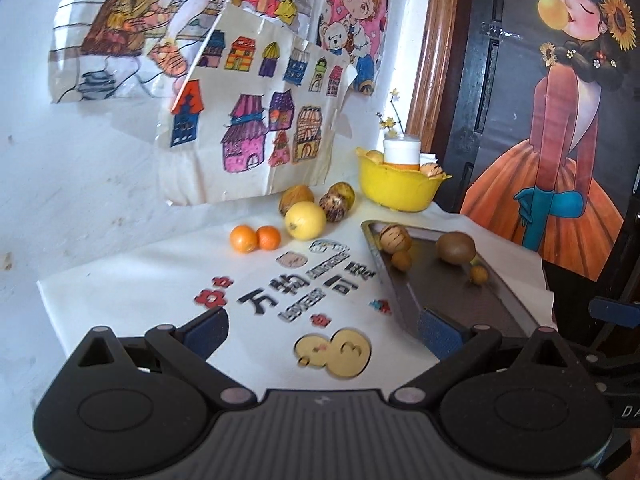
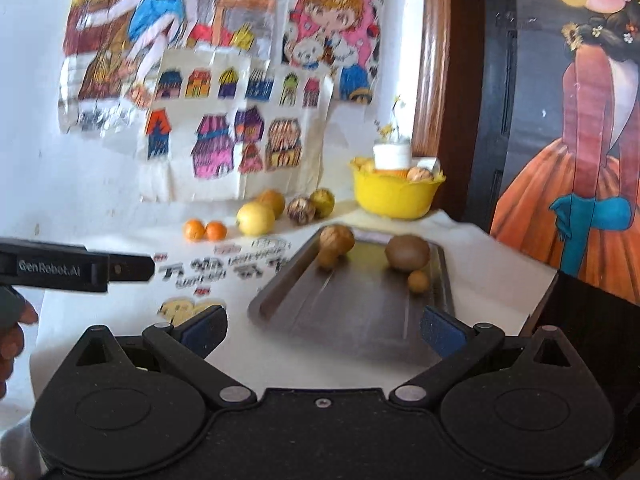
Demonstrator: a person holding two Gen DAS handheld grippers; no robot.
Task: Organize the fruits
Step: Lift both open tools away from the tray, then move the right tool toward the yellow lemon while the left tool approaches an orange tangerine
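A dark metal tray (image 1: 404,300) (image 2: 360,312) lies on the white cloth at the right and holds a kiwi (image 1: 455,248) (image 2: 407,253), a striped round fruit (image 1: 395,238) (image 2: 337,240) and two small brown fruits (image 1: 401,261) (image 1: 478,275). Loose on the cloth behind it are two small oranges (image 1: 256,238) (image 2: 205,230), a yellow lemon-like fruit (image 1: 305,220) (image 2: 256,218) and several brownish fruits (image 1: 336,200) (image 2: 303,210). My left gripper (image 1: 322,332) is open and empty above the cloth. My right gripper (image 2: 324,330) is open and empty over the tray's near end.
A yellow bowl (image 1: 396,192) (image 2: 394,198) with fruit and a white cup stands at the back right. Drawings cover the wall behind. The left gripper's body (image 2: 76,268) reaches in at the left of the right wrist view.
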